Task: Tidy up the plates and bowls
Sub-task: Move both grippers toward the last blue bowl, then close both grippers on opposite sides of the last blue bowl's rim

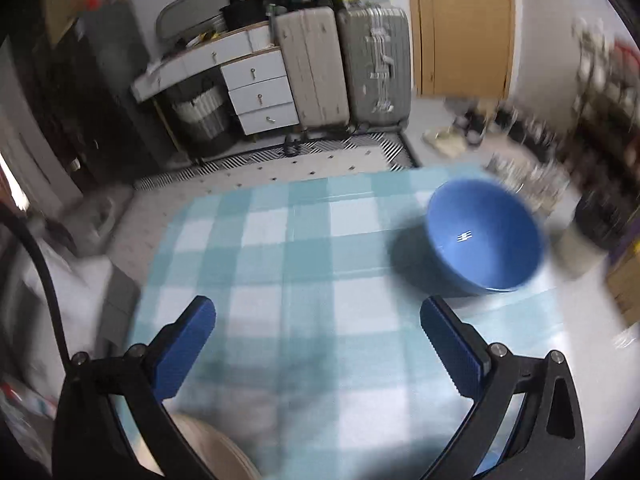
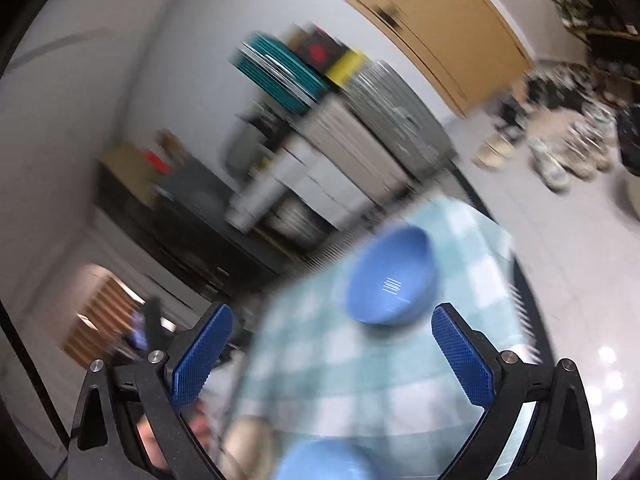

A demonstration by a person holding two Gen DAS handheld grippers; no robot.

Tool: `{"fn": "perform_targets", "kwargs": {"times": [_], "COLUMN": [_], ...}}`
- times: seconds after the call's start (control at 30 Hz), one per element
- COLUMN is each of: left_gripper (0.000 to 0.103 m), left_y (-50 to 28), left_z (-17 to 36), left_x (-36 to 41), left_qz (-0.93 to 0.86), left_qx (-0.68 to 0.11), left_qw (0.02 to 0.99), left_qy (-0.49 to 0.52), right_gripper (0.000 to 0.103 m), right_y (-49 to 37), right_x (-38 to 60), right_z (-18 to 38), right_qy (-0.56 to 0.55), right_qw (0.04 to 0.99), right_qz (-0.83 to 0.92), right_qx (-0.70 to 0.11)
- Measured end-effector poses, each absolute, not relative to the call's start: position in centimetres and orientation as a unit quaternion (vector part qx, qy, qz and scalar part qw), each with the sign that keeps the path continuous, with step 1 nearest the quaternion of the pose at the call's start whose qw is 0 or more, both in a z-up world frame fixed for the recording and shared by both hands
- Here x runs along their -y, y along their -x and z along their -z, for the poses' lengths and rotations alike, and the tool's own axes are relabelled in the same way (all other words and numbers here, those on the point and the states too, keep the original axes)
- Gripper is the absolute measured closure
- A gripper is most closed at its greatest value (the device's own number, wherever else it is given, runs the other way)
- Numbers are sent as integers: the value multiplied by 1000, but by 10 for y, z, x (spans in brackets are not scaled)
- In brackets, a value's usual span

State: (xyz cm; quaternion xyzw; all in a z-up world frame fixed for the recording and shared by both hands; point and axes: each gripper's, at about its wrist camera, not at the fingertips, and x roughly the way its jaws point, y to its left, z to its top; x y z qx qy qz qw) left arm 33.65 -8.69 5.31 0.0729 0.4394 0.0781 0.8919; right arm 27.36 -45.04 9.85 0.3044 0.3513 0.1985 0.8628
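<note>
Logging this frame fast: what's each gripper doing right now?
Left gripper: open, holding nothing, above the tablecloth.
Right gripper: open, holding nothing, pointed toward the blue bowl.

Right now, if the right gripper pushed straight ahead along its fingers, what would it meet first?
Most likely the blue bowl, just ahead of the open right gripper and a bit right of centre on the checked tablecloth. Blur leaves depth uncertain.
</note>
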Motion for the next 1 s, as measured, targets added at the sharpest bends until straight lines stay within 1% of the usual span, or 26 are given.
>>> {"fn": "perform_targets", "kwargs": {"times": [0.07,0.17,0.23,0.27,0.33,0.4,0.53,0.6,0.63,0.7,0.77,0.87,0.97,1.0], "left_gripper": [0,0,0,0,0,0,0,0,0,0,0,1,1,1], "left_y": [-358,-389,-408,-416,-431,-443,-464,-470,-473,-476,-478,-482,-486,-486], "left_z": [-47,-33,-19,-13,-1,5,16,26,31,38,43,48,47,47], "left_x": [88,82,80,82,92,100,114,121,125,126,124,126,130,130], "left_qz": [-74,-42,-36,-33,-38,-33,-26,-26,-28,-21,-8,-1,0,1], "left_qx": [-455,-493,-515,-522,-535,-542,-561,-572,-578,-584,-589,-601,-600,-597], "left_qw": [884,869,854,850,842,837,826,819,815,811,805,795,797,799], "left_qy": [-70,10,61,69,59,61,49,30,22,37,68,81,74,74], "right_gripper": [5,6,14,15,29,37,37,37,39,43,43,45,54,61], "right_y": [-301,-337,-362,-373,-397,-418,-443,-453,-459,-470,-476,-477,-477,-479], "right_x": [447,441,434,432,426,427,425,423,421,417,413,415,419,419], "right_z": [-86,-63,-51,-43,-28,-13,5,15,21,31,36,42,50,52], "right_qy": [-294,-281,-267,-261,-247,-258,-257,-255,-257,-259,-251,-250,-258,-260], "right_qw": [859,843,835,833,827,817,815,810,802,792,789,787,779,777], "right_qz": [-186,-174,-162,-156,-137,-131,-128,-118,-114,-105,-110,-108,-105,-107], "right_qx": [-376,-424,-454,-462,-486,-500,-503,-515,-528,-542,-549,-554,-561,-563]}}
